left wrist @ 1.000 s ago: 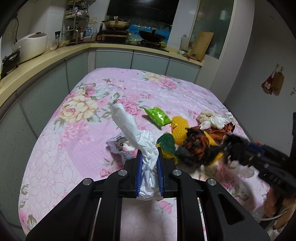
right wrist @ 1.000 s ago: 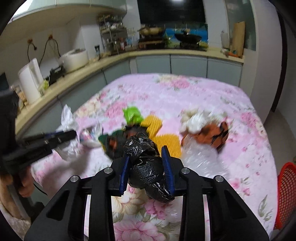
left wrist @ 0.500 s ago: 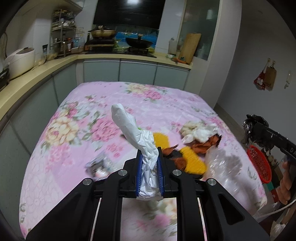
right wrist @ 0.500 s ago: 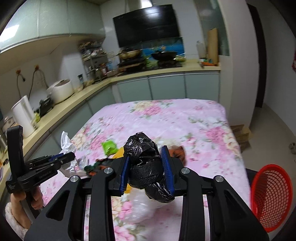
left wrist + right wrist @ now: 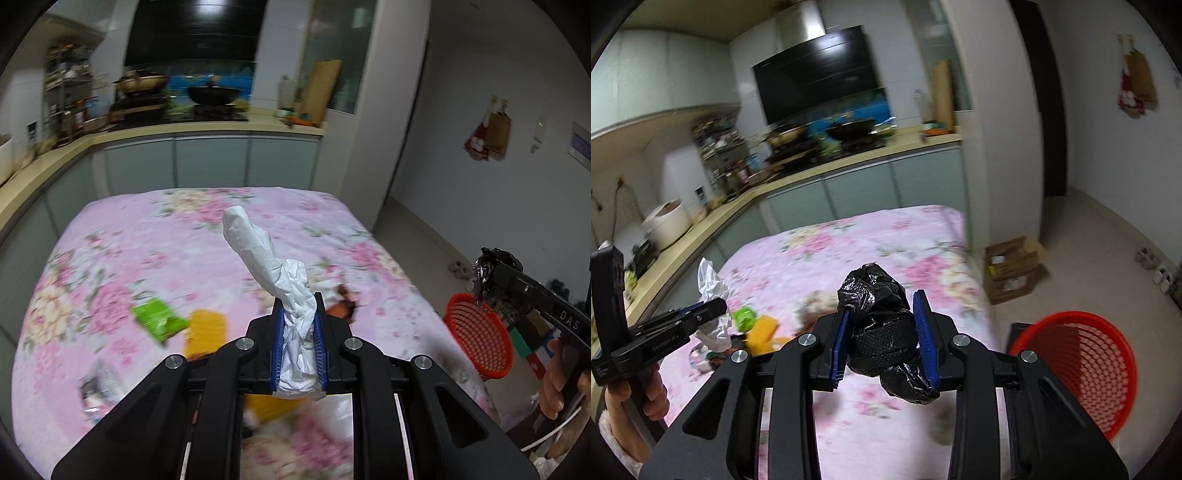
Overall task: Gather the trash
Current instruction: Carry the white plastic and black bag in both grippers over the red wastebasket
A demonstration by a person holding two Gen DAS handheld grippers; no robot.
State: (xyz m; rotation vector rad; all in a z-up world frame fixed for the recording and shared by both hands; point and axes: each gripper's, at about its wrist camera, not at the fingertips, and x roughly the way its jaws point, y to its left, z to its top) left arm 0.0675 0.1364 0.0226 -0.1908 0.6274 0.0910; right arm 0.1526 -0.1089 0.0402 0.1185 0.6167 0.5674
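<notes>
My left gripper point(image 5: 298, 310) is shut on a twisted white tissue point(image 5: 266, 258) that sticks up past its blue pads, held above the floral table. My right gripper point(image 5: 882, 306) is shut on a crumpled black plastic bag point(image 5: 877, 314). A red mesh basket point(image 5: 1086, 365) stands on the floor to the right of the table; in the left wrist view the basket point(image 5: 480, 339) sits just beyond the right gripper point(image 5: 487, 273). In the right wrist view the left gripper point(image 5: 709, 306) with its tissue point(image 5: 709, 280) shows at the left, held by a hand point(image 5: 646, 391).
On the pink floral tablecloth point(image 5: 166, 236) lie a green wrapper point(image 5: 159, 319), a yellow piece point(image 5: 205, 332), an orange-brown scrap point(image 5: 345, 302) and a small printed packet point(image 5: 99, 384). A kitchen counter point(image 5: 207, 129) runs behind and to the left. A cardboard box point(image 5: 1012, 269) sits on the floor.
Both grippers have swung to the right and lifted away from the trash pile, keeping their loads. The red basket has come into view, larger and closer to the right gripper.
</notes>
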